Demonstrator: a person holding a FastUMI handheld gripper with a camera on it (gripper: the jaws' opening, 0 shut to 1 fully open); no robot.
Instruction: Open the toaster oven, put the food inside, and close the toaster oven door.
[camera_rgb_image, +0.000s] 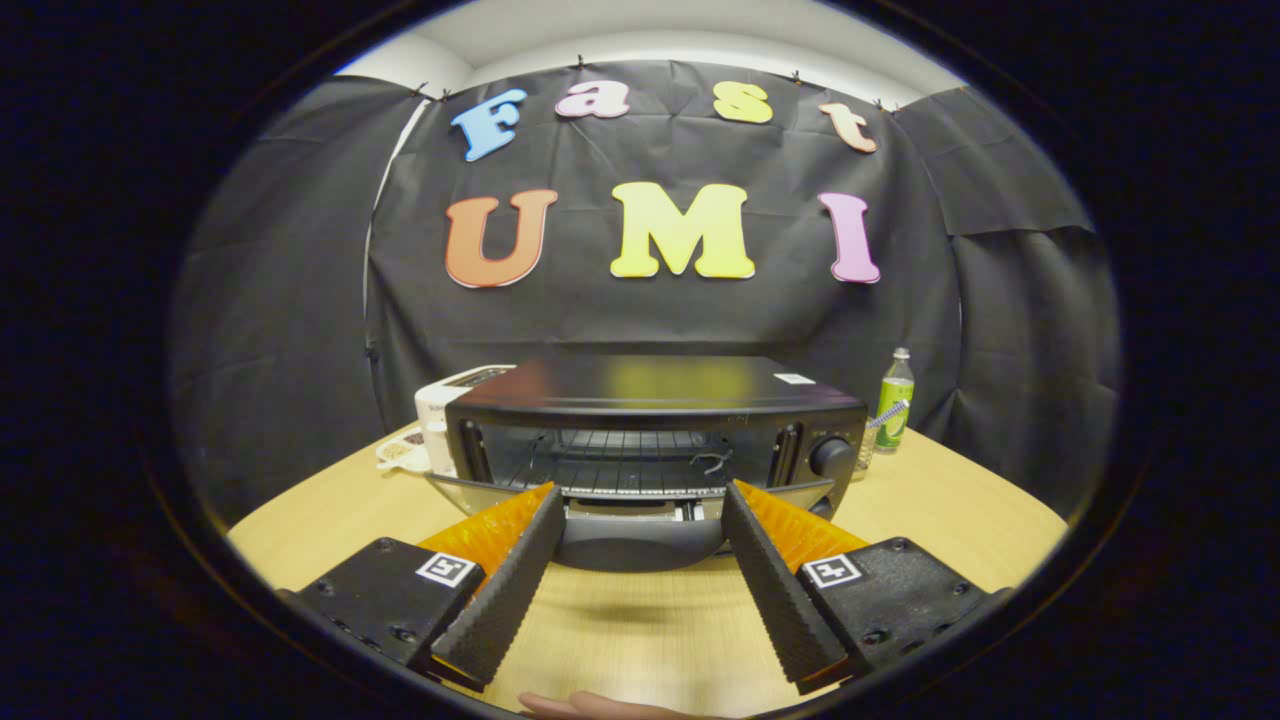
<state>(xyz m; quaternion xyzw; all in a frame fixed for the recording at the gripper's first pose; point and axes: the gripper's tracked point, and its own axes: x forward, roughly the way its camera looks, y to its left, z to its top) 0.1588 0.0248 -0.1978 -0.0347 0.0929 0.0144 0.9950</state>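
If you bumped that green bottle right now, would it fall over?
Probably. The green bottle stands tall and narrow beside the toaster oven, so a nudge could tip it, and being round it may roll. The open tool holds nothing.

White toaster (440, 400), small dish (398, 452), green bottle (894, 402) on wooden table (320, 510).

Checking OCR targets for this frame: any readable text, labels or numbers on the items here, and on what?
None readable.
Toaster oven: white sticker on its top, too small to read.
Green bottle: label too blurred.
Open hand-held gripper: a square marker on each finger base, patterns, not text.
White toaster: no legible marks.
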